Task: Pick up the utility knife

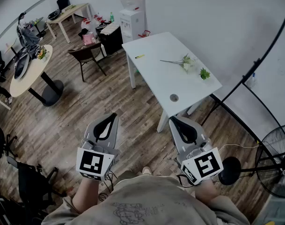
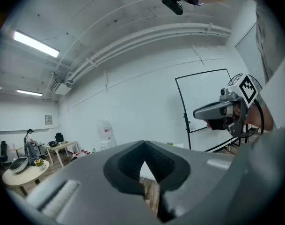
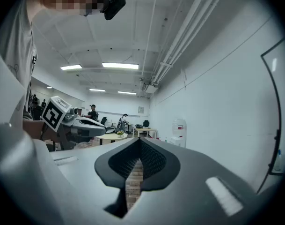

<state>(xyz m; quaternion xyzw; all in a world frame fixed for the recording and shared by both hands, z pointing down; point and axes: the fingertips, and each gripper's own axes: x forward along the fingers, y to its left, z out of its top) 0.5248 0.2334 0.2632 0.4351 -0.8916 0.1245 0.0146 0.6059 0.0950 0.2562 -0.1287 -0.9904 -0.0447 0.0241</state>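
A small yellow utility knife (image 1: pixel 140 56) lies near the far left edge of the white table (image 1: pixel 165 78) in the head view. Both grippers are held close to the person's body, well short of the table and above the wooden floor. My left gripper (image 1: pixel 113 116) is shut with nothing in it, and its tips (image 2: pixel 143 143) meet in its own view. My right gripper (image 1: pixel 172 119) is also shut and empty, its jaws closed together (image 3: pixel 140 140). Neither gripper view shows the knife.
On the table lie a flower stem (image 1: pixel 185 62), a green sprig (image 1: pixel 205 73) and a round cable port (image 1: pixel 174 97). A water dispenser (image 1: pixel 132 22) and a chair (image 1: pixel 87 56) stand behind it. A fan (image 1: pixel 275 161) and a black frame (image 1: pixel 254 71) are at the right.
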